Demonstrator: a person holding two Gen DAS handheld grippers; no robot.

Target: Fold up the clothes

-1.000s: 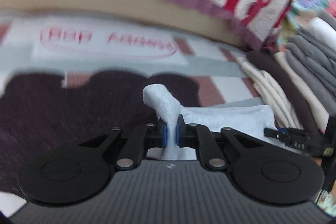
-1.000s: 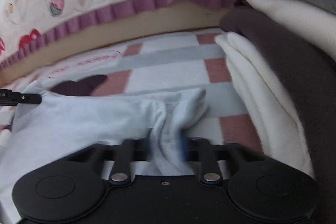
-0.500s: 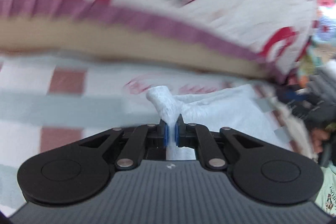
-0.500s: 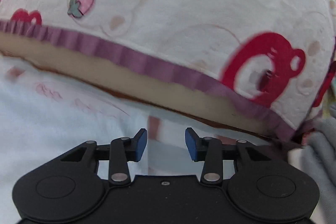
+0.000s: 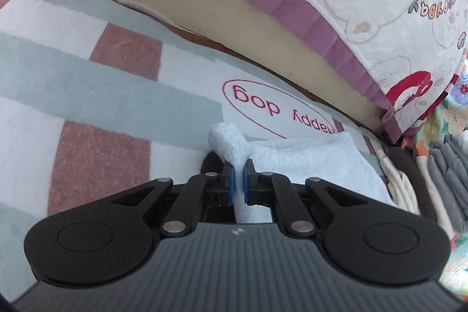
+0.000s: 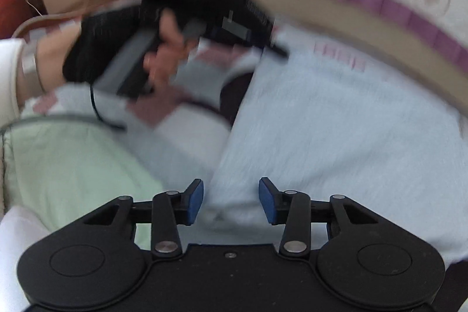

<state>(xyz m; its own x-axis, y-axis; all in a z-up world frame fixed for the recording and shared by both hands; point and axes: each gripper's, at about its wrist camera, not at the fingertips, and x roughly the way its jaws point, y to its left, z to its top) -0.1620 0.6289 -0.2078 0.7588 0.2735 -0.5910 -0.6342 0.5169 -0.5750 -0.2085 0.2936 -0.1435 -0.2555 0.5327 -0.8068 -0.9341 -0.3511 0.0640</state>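
A pale blue garment [image 5: 310,163] lies on the checked blanket [image 5: 87,95]. My left gripper [image 5: 239,180] is shut on a bunched corner of it, which sticks up between the blue pads. In the right wrist view the same pale blue garment [image 6: 336,130] spreads flat across the middle and right. My right gripper [image 6: 231,199] hangs open over its near edge with nothing between the fingers. The left gripper's body and the hand [image 6: 163,60] holding it show blurred at upper left of that view.
A bed edge with purple frill and strawberry-print quilt [image 5: 380,5] runs across the back. A stack of folded grey, cream and brown clothes [image 5: 433,183] stands at the right. A pale green cloth [image 6: 67,165] lies near left.
My right gripper let go of the garment's corner, opened and swung back left over the garment. My left gripper kept its hold and carried its corner away over the blanket.
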